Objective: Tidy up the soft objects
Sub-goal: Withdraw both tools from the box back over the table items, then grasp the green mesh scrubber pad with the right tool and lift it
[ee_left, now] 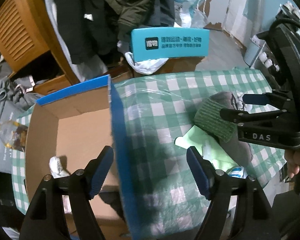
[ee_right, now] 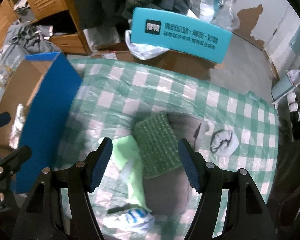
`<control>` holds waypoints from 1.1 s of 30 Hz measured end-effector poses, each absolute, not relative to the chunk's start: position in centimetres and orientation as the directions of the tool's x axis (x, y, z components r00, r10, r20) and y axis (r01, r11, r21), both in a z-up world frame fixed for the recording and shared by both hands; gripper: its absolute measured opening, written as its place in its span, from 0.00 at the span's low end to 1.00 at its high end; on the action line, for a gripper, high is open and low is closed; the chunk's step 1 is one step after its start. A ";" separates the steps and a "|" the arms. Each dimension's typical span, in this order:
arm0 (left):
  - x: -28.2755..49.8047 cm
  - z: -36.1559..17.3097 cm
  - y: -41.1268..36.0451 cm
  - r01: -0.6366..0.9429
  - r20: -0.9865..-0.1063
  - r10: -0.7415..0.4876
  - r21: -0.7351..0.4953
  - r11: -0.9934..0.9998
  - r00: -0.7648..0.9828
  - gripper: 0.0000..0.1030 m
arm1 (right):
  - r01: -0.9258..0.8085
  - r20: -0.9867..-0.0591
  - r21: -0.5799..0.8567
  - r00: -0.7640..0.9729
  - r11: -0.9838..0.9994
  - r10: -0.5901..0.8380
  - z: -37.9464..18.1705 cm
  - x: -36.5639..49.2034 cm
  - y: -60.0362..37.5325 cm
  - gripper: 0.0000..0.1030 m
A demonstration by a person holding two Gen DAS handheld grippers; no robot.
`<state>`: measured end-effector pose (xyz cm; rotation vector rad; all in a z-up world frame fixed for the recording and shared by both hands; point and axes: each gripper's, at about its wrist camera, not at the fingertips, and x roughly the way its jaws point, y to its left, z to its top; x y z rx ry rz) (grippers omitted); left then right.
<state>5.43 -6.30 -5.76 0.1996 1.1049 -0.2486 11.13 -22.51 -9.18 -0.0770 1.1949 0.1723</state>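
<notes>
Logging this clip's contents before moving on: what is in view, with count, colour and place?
cardboard box: one, blue outside, brown inside, left on table
white sock: one, inside box
checked tablecloth: one, green and white, covering table
green-cuffed grey sock: one, mid-table
light green cloth: one, beneath that sock
rolled white sock: one, right of pile
white-blue sock: one, near edge
teal box: one, behind table
left tongs: open, empty, over box wall
right tongs: open, over green-cuffed sock
hand: one, holding right tongs
</notes>
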 end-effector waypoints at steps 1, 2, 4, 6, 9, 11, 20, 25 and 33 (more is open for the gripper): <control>5.6 -6.0 -6.6 0.299 -0.902 -0.096 0.037 0.954 0.420 0.75 | -0.174 -0.933 0.027 0.350 0.984 0.087 -9.6 11.3 -22.7 0.67; 5.8 -6.3 -6.9 0.302 -0.906 -0.093 0.040 0.953 0.413 0.75 | -0.176 -0.935 0.024 0.345 0.984 0.084 -10.0 11.4 -22.7 0.67; 6.3 -7.1 -7.5 0.309 -0.913 -0.088 0.044 0.950 0.399 0.75 | -0.184 -0.939 0.012 0.337 0.983 0.074 -10.8 11.7 -22.7 0.67; 6.5 -7.6 -8.0 0.313 -0.917 -0.085 0.045 0.949 0.389 0.75 | -0.193 -0.941 0.004 0.332 0.981 0.069 -11.4 11.8 -22.7 0.67; 6.9 -8.4 -8.4 0.322 -0.924 -0.085 0.043 0.946 0.372 0.75 | -0.207 -0.944 -0.015 0.326 0.978 0.055 -12.3 12.1 -22.6 0.67; 7.1 -8.9 -8.8 0.328 -0.929 -0.083 0.043 0.944 0.361 0.75 | -0.214 -0.947 -0.028 0.319 0.976 0.043 -13.0 12.3 -22.6 0.67; 8.1 -11.0 -10.1 0.350 -0.946 -0.079 0.038 0.936 0.315 0.75 | -0.235 -0.957 -0.084 0.289 0.968 -0.013 -15.9 12.9 -22.7 0.67; 8.4 -12.1 -10.8 0.363 -0.952 -0.082 0.033 0.931 0.297 0.75 | -0.245 -0.965 -0.092 0.262 0.965 -0.025 -17.1 12.9 -22.7 0.57; 8.6 -13.4 -11.4 0.370 -0.958 -0.081 0.027 0.929 0.274 0.75 | -0.232 -0.966 -0.082 0.257 0.969 -0.020 -17.2 12.7 -23.3 0.31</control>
